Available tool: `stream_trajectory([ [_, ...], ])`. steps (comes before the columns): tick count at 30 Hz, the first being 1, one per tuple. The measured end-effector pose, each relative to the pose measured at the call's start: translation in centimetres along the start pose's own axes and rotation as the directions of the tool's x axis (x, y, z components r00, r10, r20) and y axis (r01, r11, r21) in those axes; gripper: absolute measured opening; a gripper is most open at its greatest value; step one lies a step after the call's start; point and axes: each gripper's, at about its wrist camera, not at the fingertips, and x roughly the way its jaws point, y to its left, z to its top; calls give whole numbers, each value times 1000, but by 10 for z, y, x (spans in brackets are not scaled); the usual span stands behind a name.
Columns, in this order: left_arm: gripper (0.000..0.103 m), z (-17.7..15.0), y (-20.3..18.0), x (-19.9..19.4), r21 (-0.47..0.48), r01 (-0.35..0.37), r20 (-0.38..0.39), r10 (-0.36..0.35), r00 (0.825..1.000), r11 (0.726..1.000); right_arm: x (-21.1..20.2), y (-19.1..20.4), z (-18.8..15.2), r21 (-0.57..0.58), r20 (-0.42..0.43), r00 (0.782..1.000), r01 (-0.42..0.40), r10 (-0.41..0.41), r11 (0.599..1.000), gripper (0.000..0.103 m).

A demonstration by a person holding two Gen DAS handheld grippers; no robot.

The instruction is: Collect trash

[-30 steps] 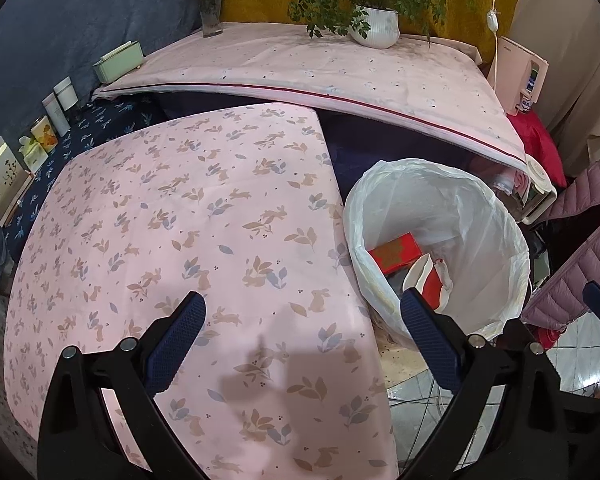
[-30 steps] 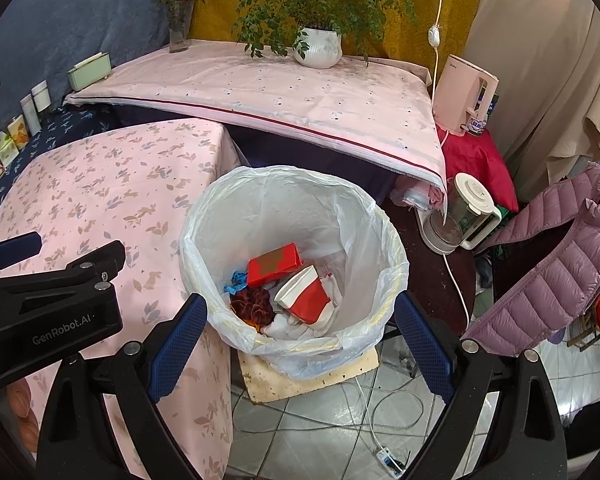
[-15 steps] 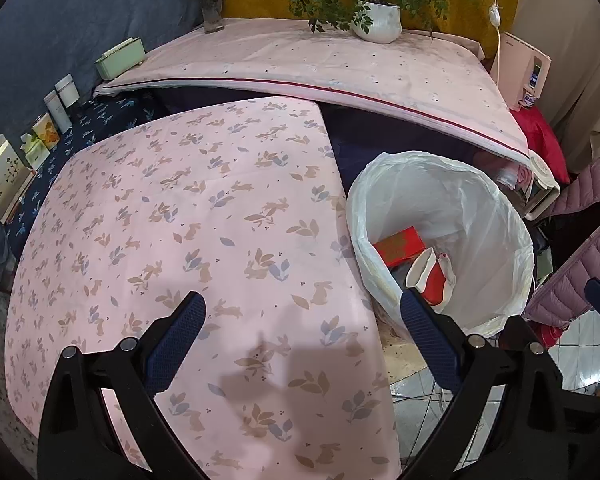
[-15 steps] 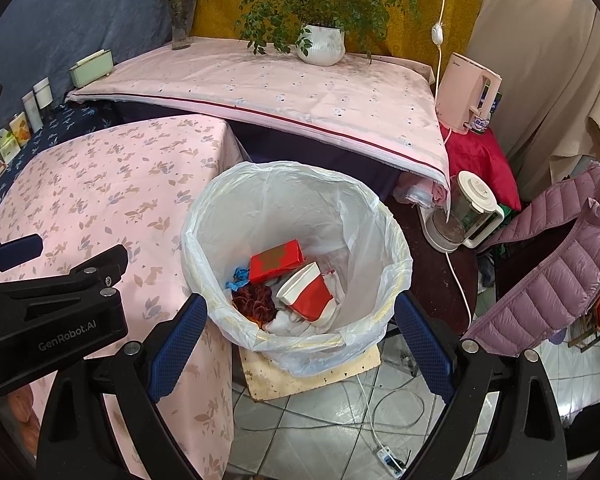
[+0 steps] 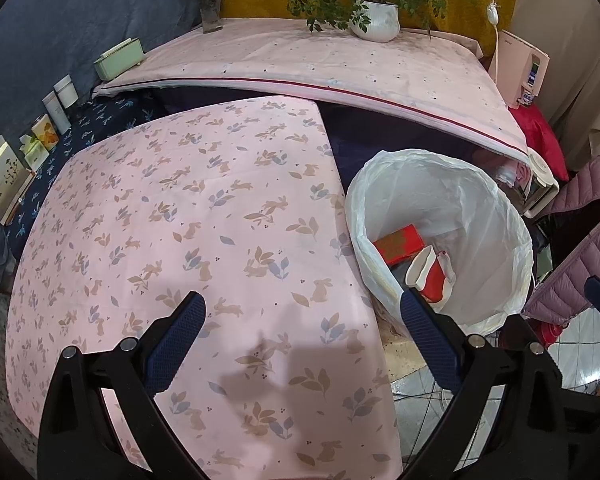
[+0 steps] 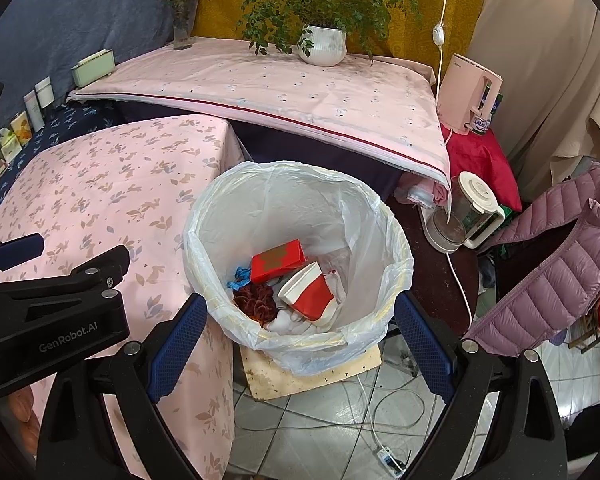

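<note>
A trash bin lined with a white plastic bag (image 6: 380, 216) (image 5: 496, 208) stands on the floor beside the pink leaf-print table (image 5: 180, 220) (image 6: 100, 184). Inside the bin lie a red box (image 6: 278, 260) (image 5: 398, 243), a red-and-white paper cup (image 6: 308, 292) (image 5: 430, 278), a dark brown wad (image 6: 256, 300), a blue scrap (image 6: 238, 276) and white tissue. My right gripper (image 6: 300, 344) hangs open over the bin's near rim, holding nothing. My left gripper (image 5: 304, 340) is open above the table's near right corner, empty; its body (image 6: 48, 308) shows at the left of the right wrist view.
A second pink-clothed table (image 6: 280, 88) behind carries a potted plant (image 6: 322, 44), a flower vase (image 6: 182, 28) and a green box (image 6: 92, 66). A kettle (image 6: 460, 216), pink appliance (image 6: 466, 96), purple padded jacket (image 6: 560, 264) and floor cables (image 6: 380, 412) crowd the right.
Both views drifted only slightly; the left gripper shifted a little over the table. Both grippers stay open and the bin contents are unchanged.
</note>
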Motion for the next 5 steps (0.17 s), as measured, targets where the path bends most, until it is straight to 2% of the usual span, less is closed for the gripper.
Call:
stream_trajectory([
  [5,93,-2,0,-1,2,12,-5,-12,1000,1000,0,-1,0,-1,1,1000,-1,1,1000,91],
])
